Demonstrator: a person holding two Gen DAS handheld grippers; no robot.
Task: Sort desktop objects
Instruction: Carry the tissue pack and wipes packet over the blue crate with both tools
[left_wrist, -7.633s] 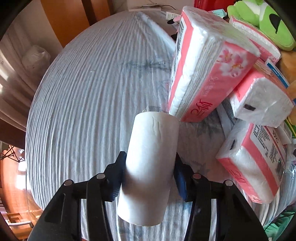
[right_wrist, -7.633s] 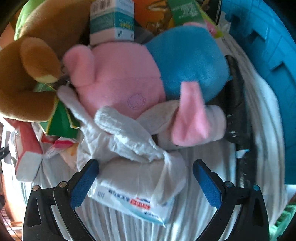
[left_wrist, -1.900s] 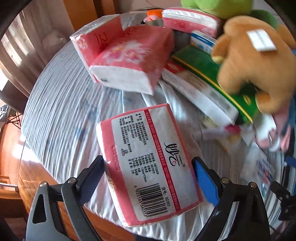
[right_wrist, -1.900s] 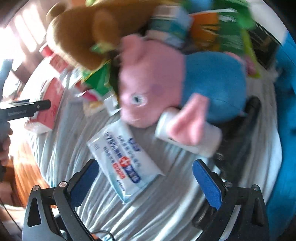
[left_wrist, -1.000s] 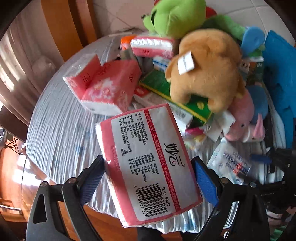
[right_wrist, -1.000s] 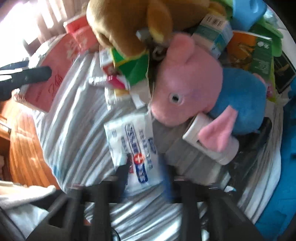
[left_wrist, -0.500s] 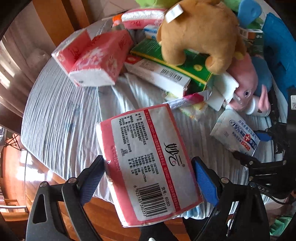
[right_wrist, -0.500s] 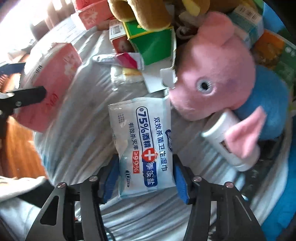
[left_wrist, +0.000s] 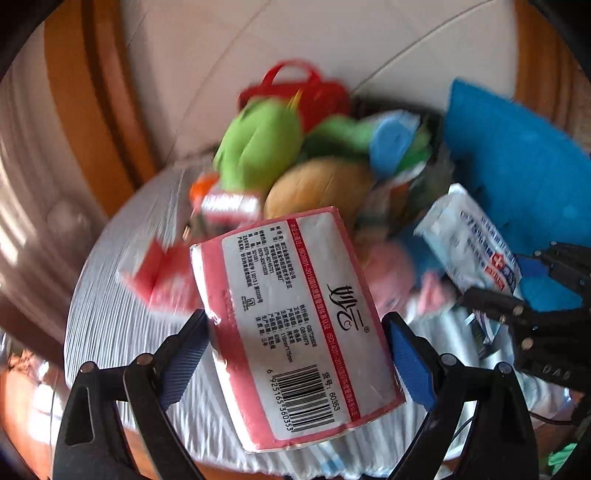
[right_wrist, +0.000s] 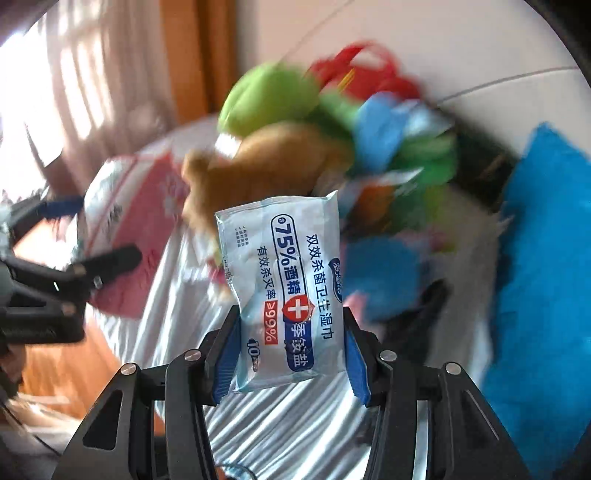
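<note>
Blue ribbed pads line the left tool (left_wrist: 295, 345), which is clamped on a pink tissue pack (left_wrist: 295, 325) across its width; the pack is a soft plastic-wrapped block, white label panel and barcode facing the camera, lifted above the table (left_wrist: 110, 325) and tilted with its far end up; the right tool (right_wrist: 290, 354) grips a wet-wipe packet (right_wrist: 284, 284) by its lower part, blue pads pressing both long edges; the packet is a flat, glossy, crinkled pouch in pale blue and white with a red cross badge, standing upright out of the tool and held off the table; in the left wrist view the same packet (left_wrist: 469, 247) shows at the right, with the right tool (left_wrist: 546, 295) behind it; in the right wrist view the left tool (right_wrist: 74, 273) and its pink pack (right_wrist: 136, 221) appear at the left edge; beyond both tools a striped white cloth (right_wrist: 280, 424) covers the table; a blurred heap lies at its far side: a green plush (left_wrist: 258, 144), a brown plush (left_wrist: 317, 184), a pink plush (left_wrist: 388, 273), more pink tissue packs (left_wrist: 159, 273); a red bag (left_wrist: 306, 88) sits behind the heap, and a blue basket (right_wrist: 546, 280) stands at the right.
</note>
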